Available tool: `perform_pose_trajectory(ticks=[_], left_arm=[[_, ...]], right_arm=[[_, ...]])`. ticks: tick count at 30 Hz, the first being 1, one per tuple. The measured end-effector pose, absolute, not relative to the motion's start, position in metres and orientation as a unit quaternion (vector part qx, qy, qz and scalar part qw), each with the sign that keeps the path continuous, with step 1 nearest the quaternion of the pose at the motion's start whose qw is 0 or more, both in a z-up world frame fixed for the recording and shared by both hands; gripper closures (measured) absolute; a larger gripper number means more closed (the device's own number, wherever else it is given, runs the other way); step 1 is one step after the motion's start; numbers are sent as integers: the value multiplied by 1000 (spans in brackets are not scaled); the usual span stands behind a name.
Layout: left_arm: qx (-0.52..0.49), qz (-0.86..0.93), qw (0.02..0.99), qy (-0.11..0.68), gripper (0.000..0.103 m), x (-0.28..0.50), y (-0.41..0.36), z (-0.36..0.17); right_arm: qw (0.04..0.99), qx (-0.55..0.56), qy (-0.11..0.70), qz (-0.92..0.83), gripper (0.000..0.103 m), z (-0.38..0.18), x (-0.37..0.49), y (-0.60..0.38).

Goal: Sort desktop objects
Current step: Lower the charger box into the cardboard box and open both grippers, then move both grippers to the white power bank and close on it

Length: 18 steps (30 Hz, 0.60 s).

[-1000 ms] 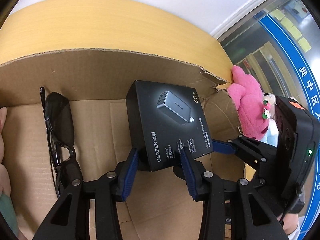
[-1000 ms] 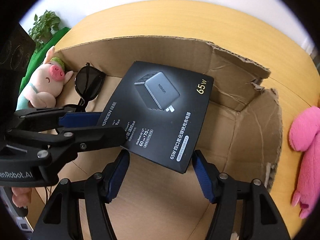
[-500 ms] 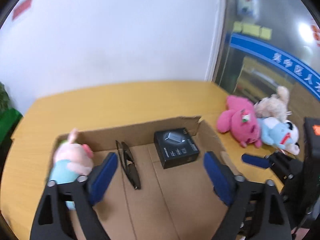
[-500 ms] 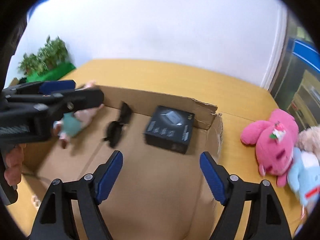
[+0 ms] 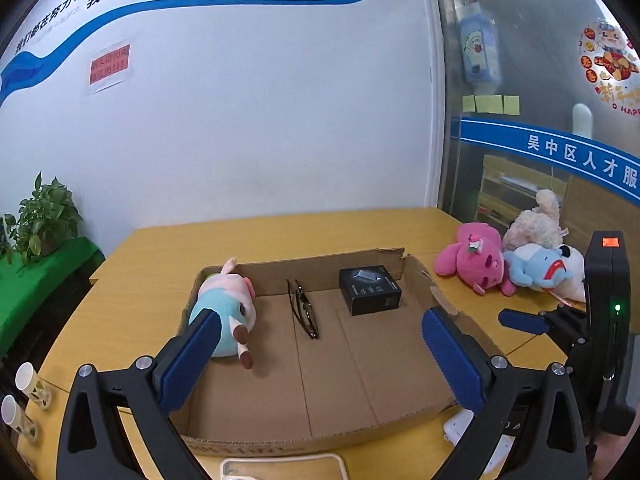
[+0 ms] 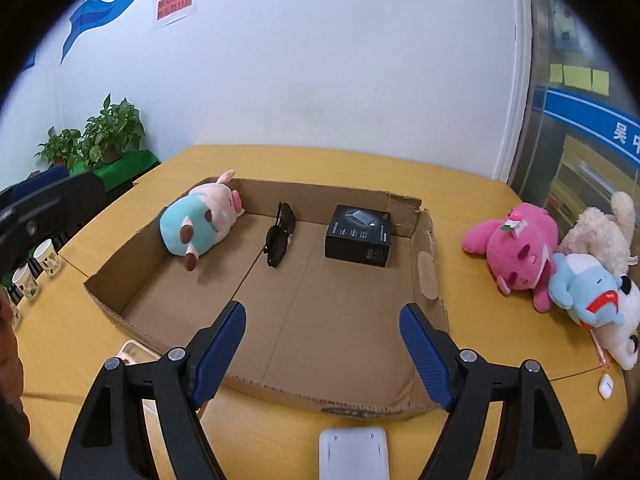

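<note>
3 things already lie in the box [image 6: 424, 280]: a pig plush [image 6: 200, 222] at its left end, sunglasses [image 6: 281, 234] in the middle, a black carton [image 6: 359, 236] toward the right wall. What looks left to sort is the plush pile outside, on the table to the right of the box: a pink plush [image 6: 516, 252], a blue plush [image 6: 584, 292] and a cream plush [image 6: 600, 232], touching one another. The pink one lies nearest the box, its long axis running roughly left to right. The right gripper [image 6: 322, 344] is the nearer tool, I judge; it hovers above the box's near edge, angled down, jaws wide and empty. The left gripper [image 5: 320, 356] hangs over the box's near left part, jaws just opened to their widest, nothing between them.
</note>
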<state>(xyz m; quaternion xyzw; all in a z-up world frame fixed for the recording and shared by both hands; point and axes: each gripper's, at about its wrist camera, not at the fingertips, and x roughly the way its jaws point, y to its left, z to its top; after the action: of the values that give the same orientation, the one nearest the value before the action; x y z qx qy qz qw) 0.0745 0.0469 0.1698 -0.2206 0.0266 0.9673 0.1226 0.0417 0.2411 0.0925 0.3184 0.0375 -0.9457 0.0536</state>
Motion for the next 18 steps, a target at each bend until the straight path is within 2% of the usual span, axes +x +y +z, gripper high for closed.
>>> perform_pose_trajectory(ticks=[18], left_arm=[[-239, 962, 134, 14, 1, 99, 29, 160]], right_arm=[[49, 312, 37, -948, 24, 93, 70, 230]])
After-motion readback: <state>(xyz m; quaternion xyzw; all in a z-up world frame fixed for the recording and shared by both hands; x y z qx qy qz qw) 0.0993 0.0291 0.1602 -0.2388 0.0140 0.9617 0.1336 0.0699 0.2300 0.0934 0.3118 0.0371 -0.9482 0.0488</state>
